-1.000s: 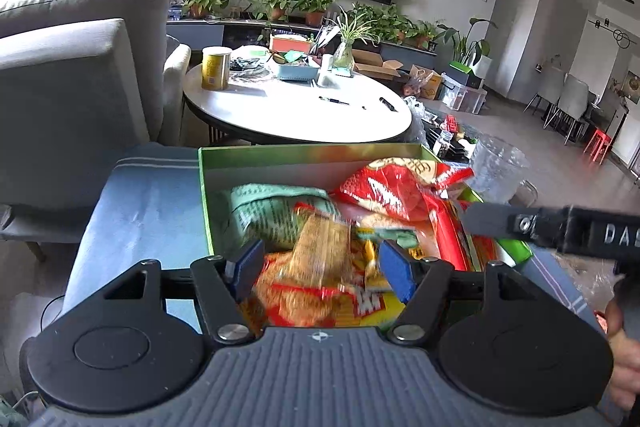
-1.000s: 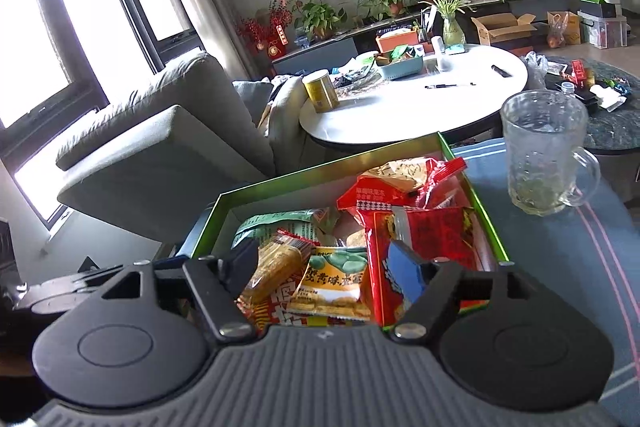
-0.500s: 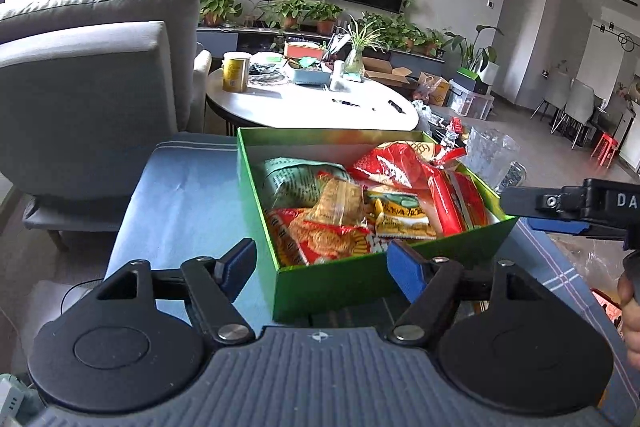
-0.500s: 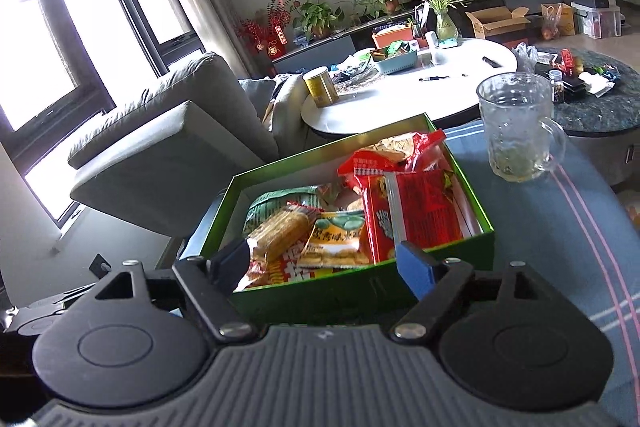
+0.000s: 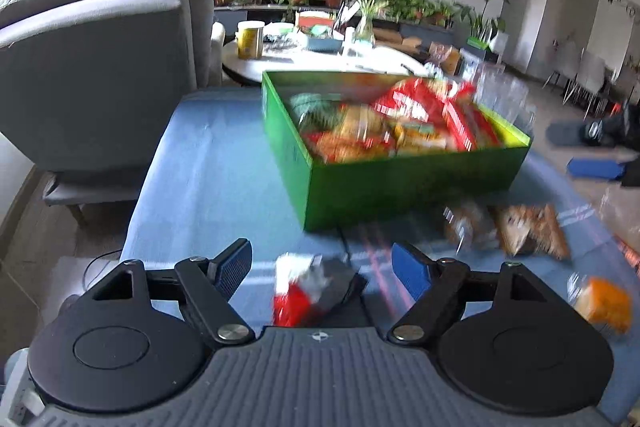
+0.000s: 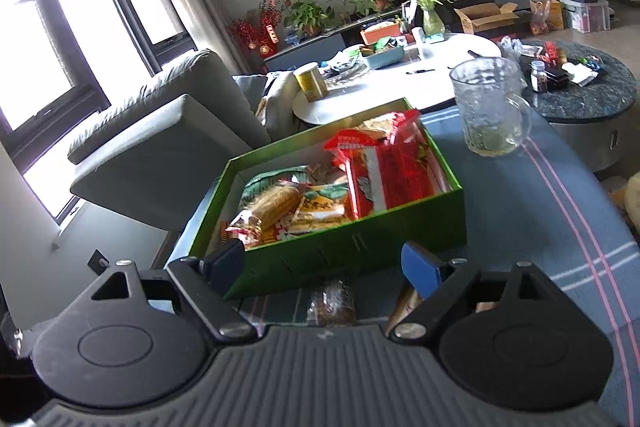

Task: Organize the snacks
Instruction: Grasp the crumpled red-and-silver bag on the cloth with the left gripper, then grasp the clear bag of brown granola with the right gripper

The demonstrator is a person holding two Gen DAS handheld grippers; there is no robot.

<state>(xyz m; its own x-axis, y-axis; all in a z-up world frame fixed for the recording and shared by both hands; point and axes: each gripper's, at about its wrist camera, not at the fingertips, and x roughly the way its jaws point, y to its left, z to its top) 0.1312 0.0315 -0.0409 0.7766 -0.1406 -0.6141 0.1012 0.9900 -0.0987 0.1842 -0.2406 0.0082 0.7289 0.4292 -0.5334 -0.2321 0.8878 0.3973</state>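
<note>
A green box [image 5: 400,183] full of snack packets stands on the blue tablecloth; it also shows in the right wrist view [image 6: 360,243]. My left gripper [image 5: 322,269] is open above the cloth in front of the box, over a red and white packet [image 5: 298,291]. Brown packets [image 5: 528,227] and an orange one [image 5: 606,301] lie on the cloth to the right; the view is blurred. My right gripper [image 6: 324,267] is open and empty near the box's front wall, above a brown packet [image 6: 331,303]. The right gripper's fingers [image 5: 596,169] show at the left view's right edge.
A glass mug [image 6: 490,107] stands on the cloth right of the box. A grey armchair [image 5: 100,67] is on the left. A white round table [image 6: 400,83] with clutter lies behind the box, and a dark round table [image 6: 584,95] at the right.
Both grippers have pulled back and away from the box, and stay open. Loose packets on the cloth in front of the box have come into view. The left view is now motion-blurred.
</note>
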